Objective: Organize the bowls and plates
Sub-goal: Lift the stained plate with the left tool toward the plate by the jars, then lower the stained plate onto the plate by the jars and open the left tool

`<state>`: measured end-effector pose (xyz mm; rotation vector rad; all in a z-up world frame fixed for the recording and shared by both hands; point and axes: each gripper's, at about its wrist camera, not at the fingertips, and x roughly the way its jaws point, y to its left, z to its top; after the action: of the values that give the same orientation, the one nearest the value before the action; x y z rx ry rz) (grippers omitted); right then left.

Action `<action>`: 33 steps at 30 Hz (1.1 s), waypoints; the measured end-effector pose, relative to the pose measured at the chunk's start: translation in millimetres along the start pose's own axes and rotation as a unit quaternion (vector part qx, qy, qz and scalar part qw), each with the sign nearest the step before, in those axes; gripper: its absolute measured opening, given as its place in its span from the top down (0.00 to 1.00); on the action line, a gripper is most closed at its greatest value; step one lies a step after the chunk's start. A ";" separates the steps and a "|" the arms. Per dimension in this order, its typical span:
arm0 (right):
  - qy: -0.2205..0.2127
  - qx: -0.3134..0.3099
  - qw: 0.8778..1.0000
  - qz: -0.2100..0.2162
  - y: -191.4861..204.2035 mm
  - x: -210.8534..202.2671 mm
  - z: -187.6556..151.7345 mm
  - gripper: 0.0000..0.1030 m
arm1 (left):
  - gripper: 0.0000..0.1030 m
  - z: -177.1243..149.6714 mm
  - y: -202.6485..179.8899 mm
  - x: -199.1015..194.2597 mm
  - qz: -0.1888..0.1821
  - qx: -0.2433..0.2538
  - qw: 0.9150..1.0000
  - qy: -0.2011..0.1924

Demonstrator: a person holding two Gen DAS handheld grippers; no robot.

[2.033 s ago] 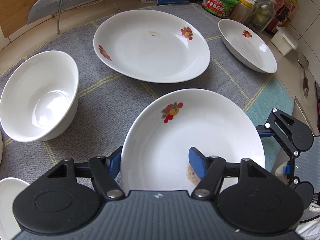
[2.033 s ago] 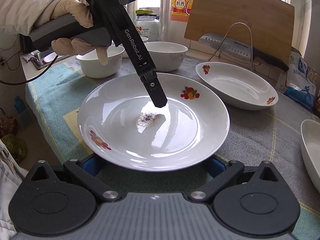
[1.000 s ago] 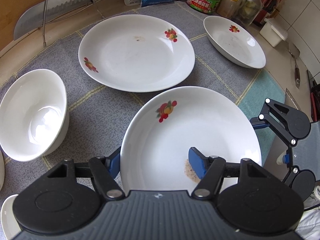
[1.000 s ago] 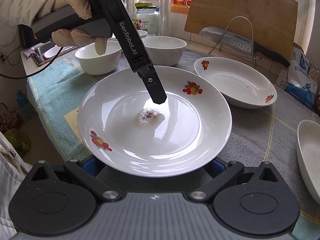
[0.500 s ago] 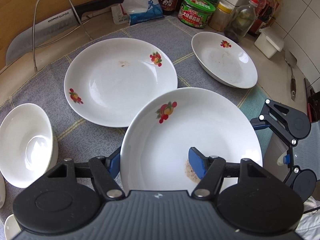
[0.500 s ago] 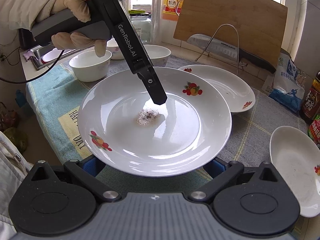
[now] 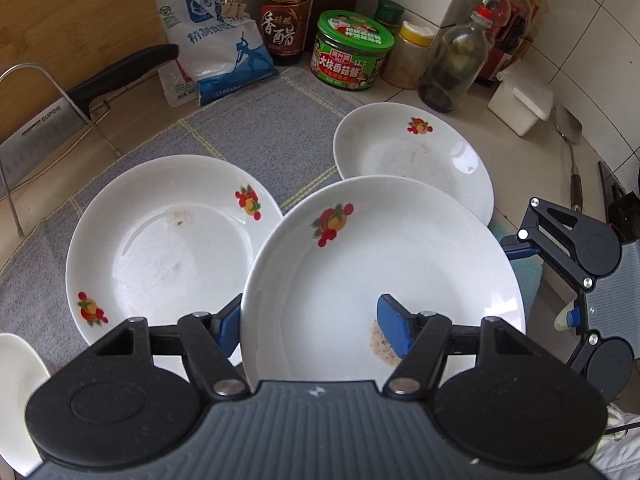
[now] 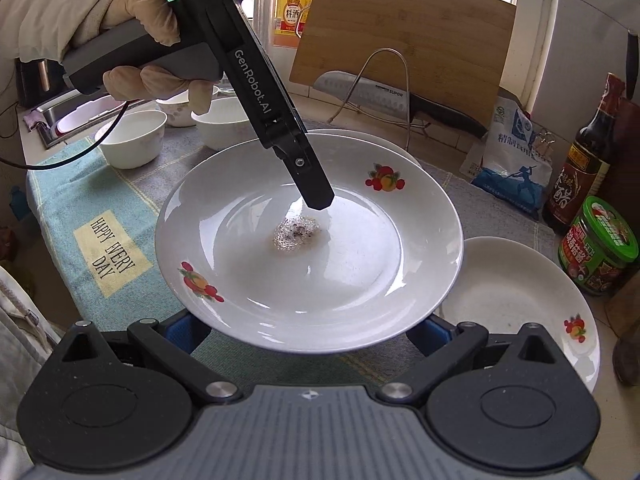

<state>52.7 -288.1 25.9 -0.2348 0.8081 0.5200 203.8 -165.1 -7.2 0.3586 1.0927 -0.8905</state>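
My left gripper (image 7: 312, 320) is shut on the near rim of a white plate with fruit prints (image 7: 380, 264), one finger above and one below, and holds it raised above the mat. The same plate (image 8: 308, 240) fills the right wrist view, with a speckled stain at its middle. My right gripper (image 8: 308, 328) is open with its fingers spread under the plate's near edge. A second plate (image 7: 168, 240) lies on the mat to the left. A third plate (image 7: 412, 156) lies beyond the held one, partly hidden by it. White bowls (image 8: 132, 140) stand at the far left.
A grey checked mat (image 7: 256, 132) covers the counter. Behind stand a salt bag (image 7: 216, 56), a vinegar bottle (image 7: 288, 12), a green jar (image 7: 352, 48), other bottles and a white box (image 7: 520, 104). A cleaver (image 8: 380, 96) rests on a wire rack before a cutting board (image 8: 404, 52).
The held plate has been carried to the right, away from the bowls, and now overlaps the third plate's near edge. Both grippers moved with it.
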 end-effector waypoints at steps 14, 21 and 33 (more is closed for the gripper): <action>0.005 0.057 0.997 -0.050 -55.2 -26.1 -30.0 0.00 | 0.35 60.3 -42.0 48.3 -0.034 0.060 0.998 0.006; 0.009 0.079 0.994 -0.068 -75.4 -33.1 -39.4 0.00 | 0.35 84.0 -56.3 67.6 -0.048 0.083 0.995 0.011; 0.019 0.107 0.990 -0.086 -98.0 -35.2 -48.6 0.00 | 0.35 107.1 -66.4 102.2 -0.064 0.097 0.993 0.018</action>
<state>53.6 -402.8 19.6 -0.1152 0.8647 0.2645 235.5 -321.1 -38.4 0.4706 1.0752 -1.1125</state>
